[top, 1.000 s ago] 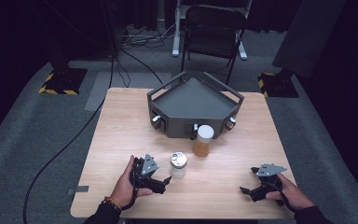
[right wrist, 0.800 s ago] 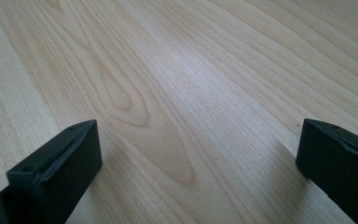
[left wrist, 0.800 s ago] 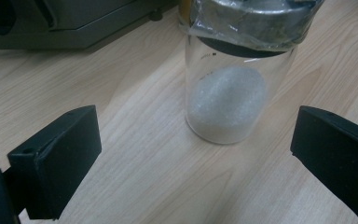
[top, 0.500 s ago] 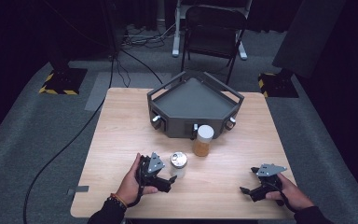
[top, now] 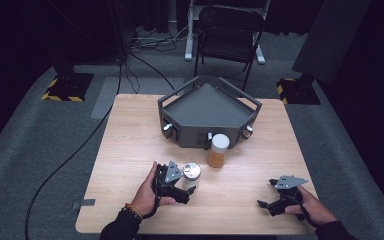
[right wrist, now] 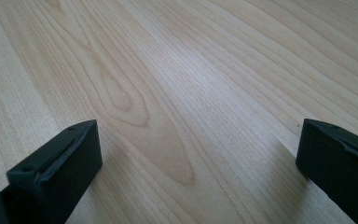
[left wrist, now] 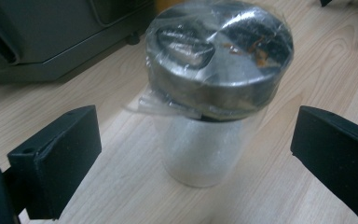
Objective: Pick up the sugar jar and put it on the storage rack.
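The left gripper [top: 183, 186] stands with jaws spread wide on either side of a plastic-wrapped, metal-lidded jar [left wrist: 214, 84], gripping nothing; the jar stands upright on the wooden table [top: 130, 145], just in front of an orange jar [top: 217, 151] with a white cap. The right gripper [top: 270, 196] rests low over bare tabletop, well apart, jaws likewise spread and empty.

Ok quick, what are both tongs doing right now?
Left tongs: open, either side of the silver-lidded jar, not gripping it.
Right tongs: open, holding nothing.
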`<state>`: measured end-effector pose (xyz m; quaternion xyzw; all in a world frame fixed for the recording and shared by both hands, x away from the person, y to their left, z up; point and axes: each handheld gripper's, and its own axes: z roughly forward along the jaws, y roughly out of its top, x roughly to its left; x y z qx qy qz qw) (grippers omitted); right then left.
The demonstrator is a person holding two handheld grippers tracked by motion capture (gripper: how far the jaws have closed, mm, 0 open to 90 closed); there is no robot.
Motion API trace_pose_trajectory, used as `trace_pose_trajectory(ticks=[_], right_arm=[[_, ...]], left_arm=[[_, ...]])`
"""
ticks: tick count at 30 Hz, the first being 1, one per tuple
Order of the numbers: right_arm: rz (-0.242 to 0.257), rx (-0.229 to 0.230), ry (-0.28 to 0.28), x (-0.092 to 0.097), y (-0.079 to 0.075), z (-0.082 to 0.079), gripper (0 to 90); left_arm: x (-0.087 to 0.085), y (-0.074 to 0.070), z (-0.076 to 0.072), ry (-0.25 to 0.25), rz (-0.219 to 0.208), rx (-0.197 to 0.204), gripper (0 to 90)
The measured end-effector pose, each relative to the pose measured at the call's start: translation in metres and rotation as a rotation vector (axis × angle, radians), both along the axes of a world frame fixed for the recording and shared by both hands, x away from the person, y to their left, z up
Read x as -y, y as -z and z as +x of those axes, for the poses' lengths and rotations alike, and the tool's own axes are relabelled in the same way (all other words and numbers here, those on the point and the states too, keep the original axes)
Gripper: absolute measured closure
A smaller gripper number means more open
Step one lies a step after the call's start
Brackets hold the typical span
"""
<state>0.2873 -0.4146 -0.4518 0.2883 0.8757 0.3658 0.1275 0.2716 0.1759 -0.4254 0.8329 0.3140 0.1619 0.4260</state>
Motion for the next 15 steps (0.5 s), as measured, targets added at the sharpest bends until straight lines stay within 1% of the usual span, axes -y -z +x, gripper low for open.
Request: trace_pose_trajectory(ticks=[4, 7, 12, 15], right_arm=[[0.000, 0.000, 0.000, 0.000, 0.000, 0.000, 0.0], [0.000, 0.000, 0.000, 0.000, 0.000, 0.000, 0.0], [0.000, 0.000, 0.000, 0.000, 0.000, 0.000, 0.0], [0.000, 0.000, 0.000, 0.000, 0.000, 0.000, 0.0]], left_arm=[[0.005, 0.000, 0.005, 0.011, 0.002, -0.007, 1.1], [0.006, 0.001, 0.006, 0.009, 0.002, -0.011, 1.6], [0.007, 0.003, 0.011, -0.001, -0.023, -0.026, 2.0], [0.007, 0.004, 0.013, 0.002, -0.030, -0.033, 3.7]])
